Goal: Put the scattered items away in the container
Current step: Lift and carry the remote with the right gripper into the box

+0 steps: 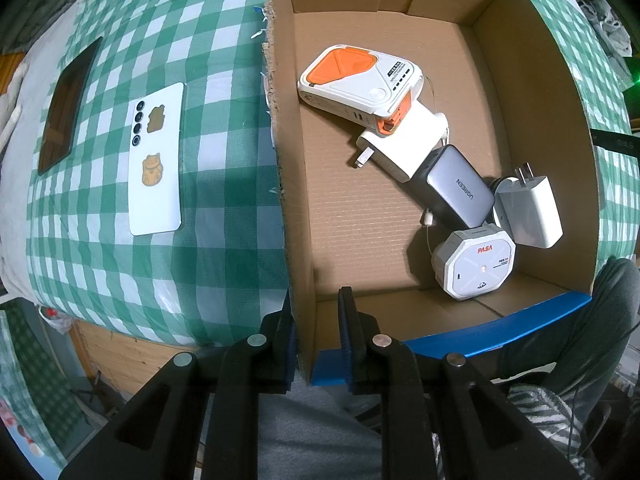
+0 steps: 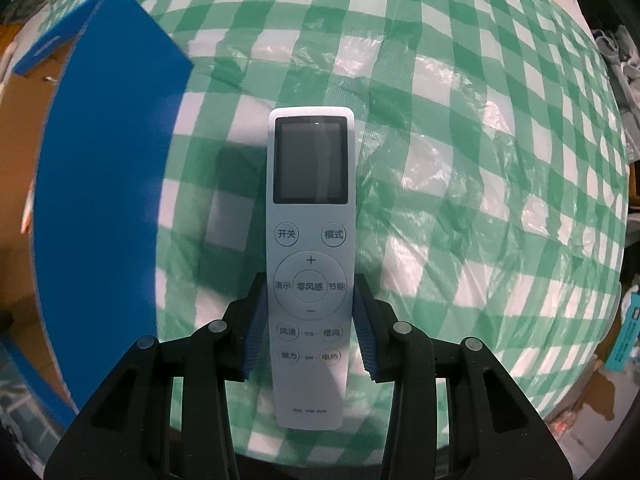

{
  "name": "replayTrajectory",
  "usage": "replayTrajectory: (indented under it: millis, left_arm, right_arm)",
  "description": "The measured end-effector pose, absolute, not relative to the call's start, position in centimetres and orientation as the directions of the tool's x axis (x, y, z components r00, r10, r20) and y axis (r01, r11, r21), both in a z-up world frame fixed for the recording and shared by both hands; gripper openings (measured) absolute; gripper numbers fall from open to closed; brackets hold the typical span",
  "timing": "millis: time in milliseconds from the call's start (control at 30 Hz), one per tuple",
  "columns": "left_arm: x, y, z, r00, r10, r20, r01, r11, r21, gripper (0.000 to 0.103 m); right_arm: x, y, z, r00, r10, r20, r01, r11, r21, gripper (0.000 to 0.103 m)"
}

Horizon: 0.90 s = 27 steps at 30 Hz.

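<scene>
My left gripper (image 1: pixel 316 320) points straight down at the near left corner of the cardboard box (image 1: pixel 532 92). Its jaws stand only a little apart, one on each side of the box's left wall, one finger (image 1: pixel 286 320) outside and the other (image 1: pixel 348 320) inside; I cannot tell for sure whether the pads press the cardboard.

Inside the box, a white and orange power bank (image 1: pixel 360 84) lies toward the far side. A white plug adapter (image 1: pixel 404 144) touches it and runs toward the right, meeting a grey charger (image 1: pixel 456 188). Just right of that lies a white wall charger (image 1: pixel 530 212) against the right wall, and near the front sits a white eight-sided gadget (image 1: pixel 476 264).

Outside the box to the left, on the green checked cloth (image 1: pixel 224 128), a white phone (image 1: pixel 158 160) lies face down with cat stickers on its back. Further left lies a dark tablet (image 1: pixel 70 104).

My right gripper (image 2: pixel 310 320) is closed on a white remote control (image 2: pixel 311 264), with the blue pads pressing its two long sides around the ring of buttons. The remote's screen end points away from me, and its near end passes back between my fingers. It is over the checked cloth, to the right of the box, whose blue outer wall (image 2: pixel 104 184) fills the left of my view.
</scene>
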State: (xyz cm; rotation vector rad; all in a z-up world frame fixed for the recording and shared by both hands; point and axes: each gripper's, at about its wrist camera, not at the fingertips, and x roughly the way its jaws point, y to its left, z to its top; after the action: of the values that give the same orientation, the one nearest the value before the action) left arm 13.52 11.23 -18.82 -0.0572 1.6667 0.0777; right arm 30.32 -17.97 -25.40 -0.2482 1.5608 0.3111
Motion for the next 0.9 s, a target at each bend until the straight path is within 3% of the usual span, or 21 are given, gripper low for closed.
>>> replayTrajectory:
  millis: [433,900]
  left_arm:
    - [13.6,11.2,-18.8,-0.097,0.009,-0.995,-0.082,0.996,0.017,0.017]
    - [13.7,11.3,-18.9,-0.094,0.014,-0.996,-0.078,0.997,0.021,0.017]
  right_arm:
    - [27.1,-18.5,-19.5,0.01,0.094,-0.995,-0.436,0.896,0.08,0.039]
    - [22.9,-11.0,-11.7,-0.01,0.234,-0.972,-0.564,0.801,0.199,0.039]
